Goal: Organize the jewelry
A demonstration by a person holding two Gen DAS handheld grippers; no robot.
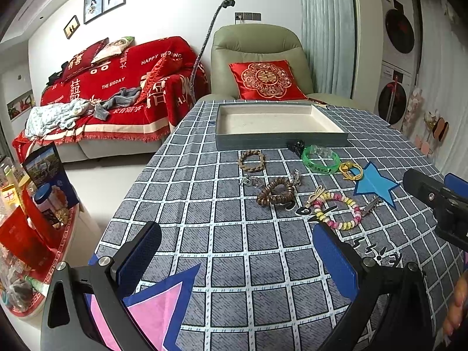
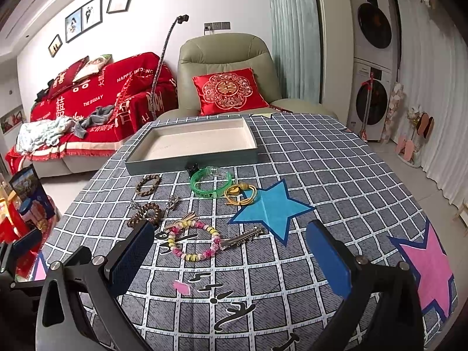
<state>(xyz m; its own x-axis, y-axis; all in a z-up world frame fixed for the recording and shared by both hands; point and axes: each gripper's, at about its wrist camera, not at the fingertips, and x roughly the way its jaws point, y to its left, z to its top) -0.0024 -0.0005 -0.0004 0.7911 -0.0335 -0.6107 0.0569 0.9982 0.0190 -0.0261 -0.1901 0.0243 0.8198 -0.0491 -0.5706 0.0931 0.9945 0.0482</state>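
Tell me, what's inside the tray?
Nothing shows inside the tray: only its bare cream bottom. Its front wall hides the nearest strip of the bottom. All the jewelry, like the green bracelet and bead bracelet, lies on the cloth in front.

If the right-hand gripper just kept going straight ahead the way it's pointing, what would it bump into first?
Probably the pink-and-yellow beaded bracelet, lying on the tablecloth just beyond the right gripper and its open fingers; depth is hard to judge through the fisheye.

A grey checked tablecloth [image 2: 307,158] with a blue star patch [image 2: 270,209] covers the table. Beyond its far edge stands an olive leather armchair [image 2: 225,55] holding a red embroidered cushion [image 2: 229,90]. Far left sits a sofa under a red throw [image 1: 117,87].
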